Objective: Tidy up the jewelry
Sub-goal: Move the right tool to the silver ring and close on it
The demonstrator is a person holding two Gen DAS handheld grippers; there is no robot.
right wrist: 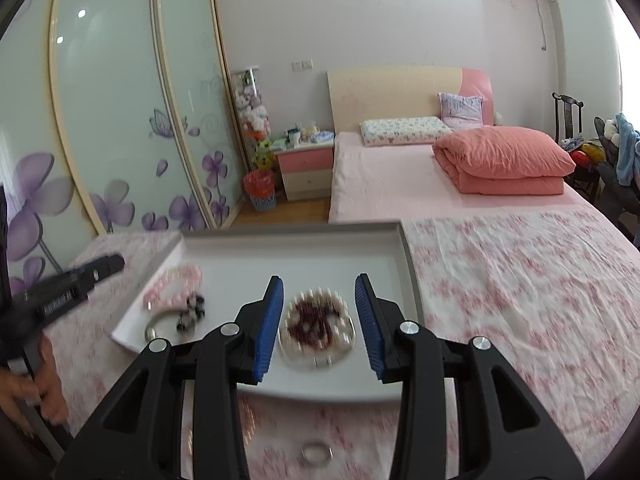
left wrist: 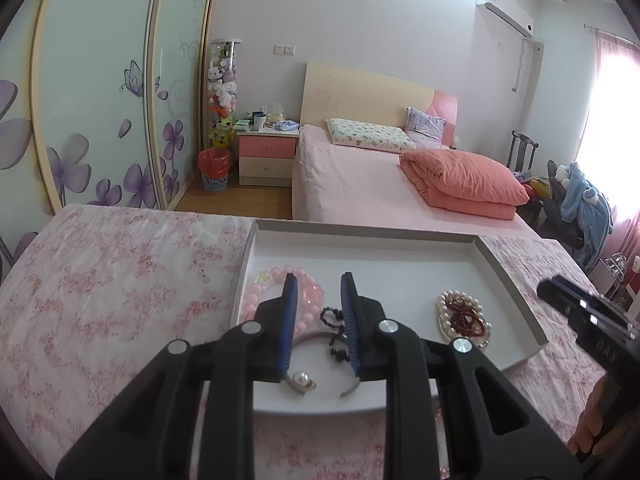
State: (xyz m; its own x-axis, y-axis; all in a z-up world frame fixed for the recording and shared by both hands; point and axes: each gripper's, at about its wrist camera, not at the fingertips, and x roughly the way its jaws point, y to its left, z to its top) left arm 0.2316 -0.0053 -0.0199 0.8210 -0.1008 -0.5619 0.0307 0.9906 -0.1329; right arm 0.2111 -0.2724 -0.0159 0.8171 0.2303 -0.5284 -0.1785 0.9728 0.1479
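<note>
Left gripper open above the pink bead bracelet in the shallow white rectangular tray. Right gripper open, straddling the white pearl strand; far tray floor bare. Silver ring lies on floral cloth outside the near edge.

Beyond my floral cloth I see a bed. On it lie a folded quilt and two pillows against the headboard. Just left of the bed stands a nightstand, cluttered on top, then a red bin and a tube of plush toys. Further left is a flowered wardrobe. Right of the bed stands a chair.
</note>
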